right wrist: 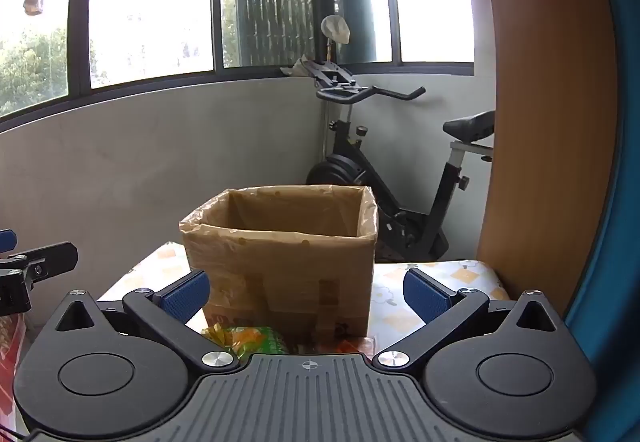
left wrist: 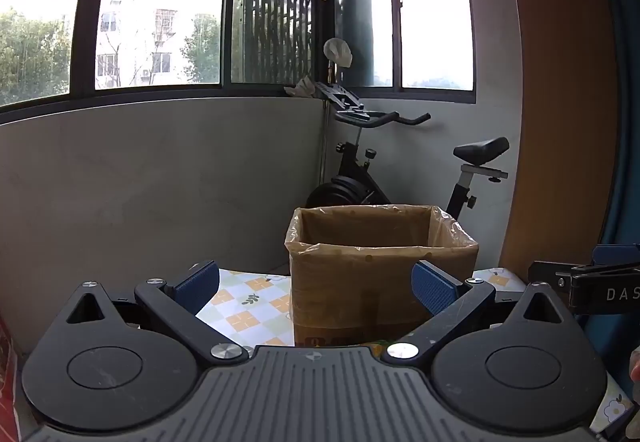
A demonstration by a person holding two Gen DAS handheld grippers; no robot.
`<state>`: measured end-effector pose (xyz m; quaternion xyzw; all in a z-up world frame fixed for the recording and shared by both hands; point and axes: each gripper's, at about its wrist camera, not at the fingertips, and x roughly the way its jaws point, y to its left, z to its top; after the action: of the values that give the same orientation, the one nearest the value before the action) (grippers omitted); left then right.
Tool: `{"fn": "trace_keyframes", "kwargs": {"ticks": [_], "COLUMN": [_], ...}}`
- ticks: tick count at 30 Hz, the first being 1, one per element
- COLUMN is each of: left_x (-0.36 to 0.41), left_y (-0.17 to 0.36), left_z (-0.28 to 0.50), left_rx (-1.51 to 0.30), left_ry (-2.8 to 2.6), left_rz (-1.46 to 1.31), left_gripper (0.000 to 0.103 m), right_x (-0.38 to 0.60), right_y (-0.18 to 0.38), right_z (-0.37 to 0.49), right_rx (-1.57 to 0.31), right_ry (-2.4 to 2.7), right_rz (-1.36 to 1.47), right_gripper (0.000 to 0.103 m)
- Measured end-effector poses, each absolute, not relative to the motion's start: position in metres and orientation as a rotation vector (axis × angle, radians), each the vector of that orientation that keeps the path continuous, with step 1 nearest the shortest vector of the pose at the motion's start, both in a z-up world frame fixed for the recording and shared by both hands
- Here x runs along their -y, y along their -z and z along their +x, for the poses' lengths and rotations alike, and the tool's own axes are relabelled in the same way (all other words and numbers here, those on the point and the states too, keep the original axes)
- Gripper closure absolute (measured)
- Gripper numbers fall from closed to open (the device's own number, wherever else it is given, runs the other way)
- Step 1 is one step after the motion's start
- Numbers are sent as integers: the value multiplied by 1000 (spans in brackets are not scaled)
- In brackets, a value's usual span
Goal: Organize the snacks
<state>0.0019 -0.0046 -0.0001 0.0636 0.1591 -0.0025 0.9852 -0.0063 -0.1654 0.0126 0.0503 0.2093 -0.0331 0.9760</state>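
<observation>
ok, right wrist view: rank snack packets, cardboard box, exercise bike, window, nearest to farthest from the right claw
1. Snack packets: on the table, just ahead of the open right claw, low centre-left.
2. Cardboard box: plastic-lined, straight ahead, behind the packets.
3. Exercise bike: on the floor beyond the table, right of centre.
4. Window: back wall, up top.

Each tool, the left tool (left wrist: 316, 288) and the right tool (right wrist: 306, 296), has a grey ribbed body, two black round-lobed plates with triangular cut-outs, black link arms with silver screws, and blue textured pads (right wrist: 185, 298). White letters "DAS" mark the right tool's side at the left-wrist frame's right edge.
</observation>
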Motion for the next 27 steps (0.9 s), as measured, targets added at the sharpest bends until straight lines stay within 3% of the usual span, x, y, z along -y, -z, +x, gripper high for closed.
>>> {"fn": "trace_keyframes", "kwargs": {"ticks": [27], "left_x": [-3], "left_y": [-1], "left_z": [-2], "left_rx": [-292], "left_ry": [30], "left_rz": [44], "left_gripper": [0], "right_x": [165], "right_y": [-12], "right_z": [-5], "right_rx": [-413], "right_ry": [74], "right_rz": [93], "right_gripper": [0]}}
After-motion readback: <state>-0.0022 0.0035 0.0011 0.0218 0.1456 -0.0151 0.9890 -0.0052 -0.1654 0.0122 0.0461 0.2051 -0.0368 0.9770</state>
